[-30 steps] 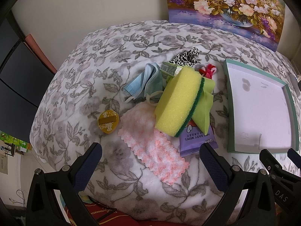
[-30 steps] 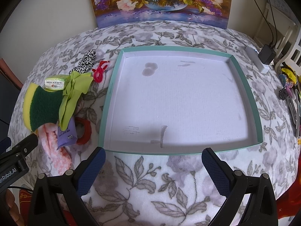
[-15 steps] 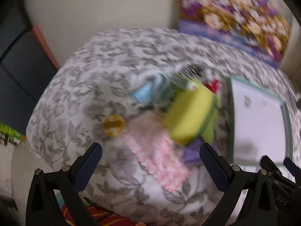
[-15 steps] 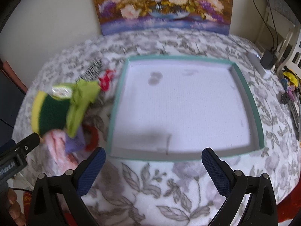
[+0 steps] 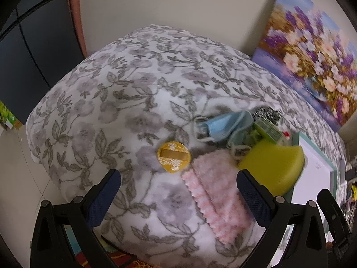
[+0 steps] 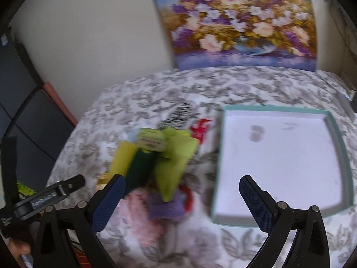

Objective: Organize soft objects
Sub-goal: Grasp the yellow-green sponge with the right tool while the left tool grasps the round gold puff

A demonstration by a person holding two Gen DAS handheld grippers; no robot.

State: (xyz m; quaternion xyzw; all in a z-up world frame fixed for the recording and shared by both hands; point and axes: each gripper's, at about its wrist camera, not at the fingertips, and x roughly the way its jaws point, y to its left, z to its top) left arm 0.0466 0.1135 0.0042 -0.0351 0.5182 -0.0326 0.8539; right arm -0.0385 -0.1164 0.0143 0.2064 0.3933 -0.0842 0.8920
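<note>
One sponge (image 5: 271,167), one pink cloth (image 5: 219,197), one tray (image 6: 279,156)

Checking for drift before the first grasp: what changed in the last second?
Both cameras swung left: the left gripper now faces the yellow disc and pink cloth, the right gripper the sponge pile, with the tray off to the right. Nothing grasped; both stay open and the objects lie as before.
</note>
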